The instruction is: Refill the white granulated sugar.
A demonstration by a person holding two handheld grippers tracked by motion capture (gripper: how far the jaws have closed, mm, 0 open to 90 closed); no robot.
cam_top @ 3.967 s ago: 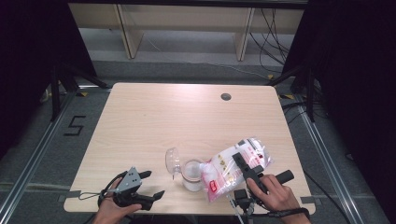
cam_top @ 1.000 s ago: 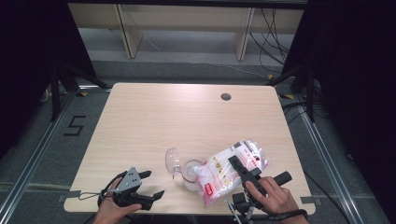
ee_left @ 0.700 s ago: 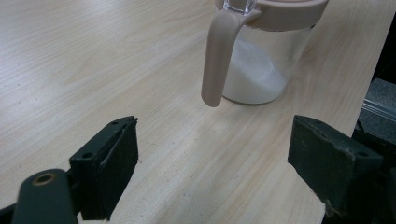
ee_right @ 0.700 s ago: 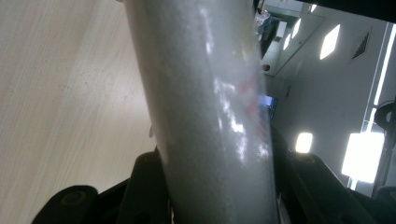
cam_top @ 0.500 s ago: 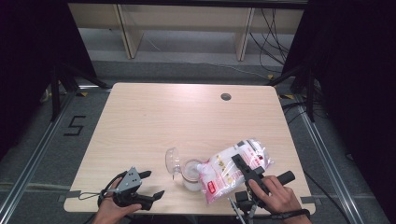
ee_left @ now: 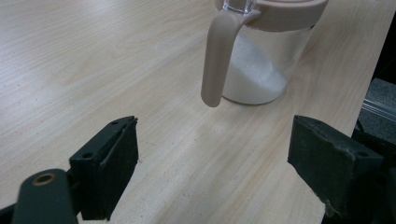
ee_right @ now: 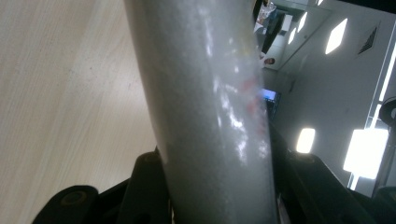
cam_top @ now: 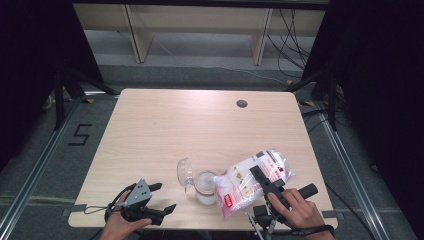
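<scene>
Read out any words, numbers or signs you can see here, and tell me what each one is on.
"5": black mark on the floor left of the table.
Red and dark print on the bag held in the right tool: too blurred to read.
Jar: no text visible.

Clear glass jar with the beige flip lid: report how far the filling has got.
Done: the clear glass jar stands with its lid swung open, and white powder lies in its lower part. In hand: the right gripper clamps the clear plastic bag of white powder with red print, tilted with a corner at the jar's mouth. Left: finish pouring, set the bag down, close the lid. The left gripper rests open nearby.
</scene>
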